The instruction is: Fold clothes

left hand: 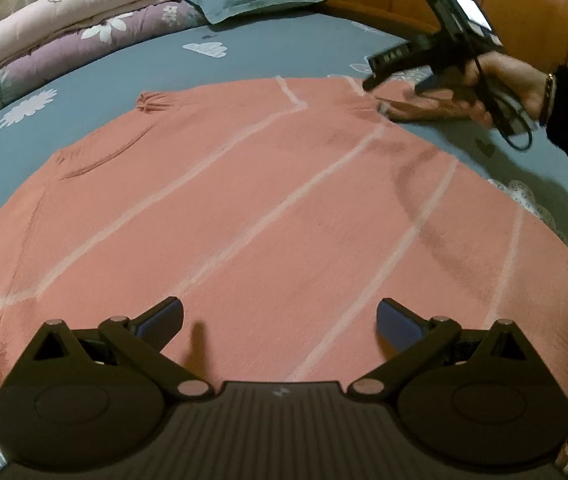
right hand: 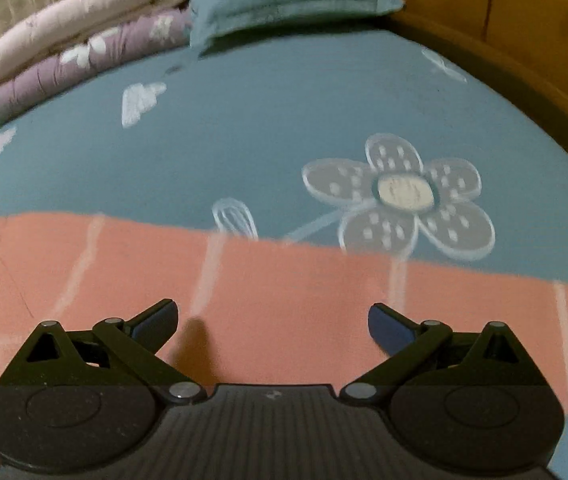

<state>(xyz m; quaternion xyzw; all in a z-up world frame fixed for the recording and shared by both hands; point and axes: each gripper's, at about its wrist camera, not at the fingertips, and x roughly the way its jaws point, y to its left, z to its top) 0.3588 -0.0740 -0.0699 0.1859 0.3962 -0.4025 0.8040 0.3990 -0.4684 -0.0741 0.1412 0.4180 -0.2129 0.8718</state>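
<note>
A pink garment [left hand: 268,208] is spread flat on the blue sheet [left hand: 132,76]; the left gripper [left hand: 280,320] is held wide apart above it at the bottom of the frame.

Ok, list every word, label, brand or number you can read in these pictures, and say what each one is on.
No text can be read for certain.
Right claw: pale marks on its black side bar, too blurred to read.
Lit screen on that claw: glowing white, nothing legible.
Left claw: a small pale emblem on the ribbed body, not readable.
Pink garment: pale stripes only.
Bedsheet: drawn flowers, no writing.
</note>
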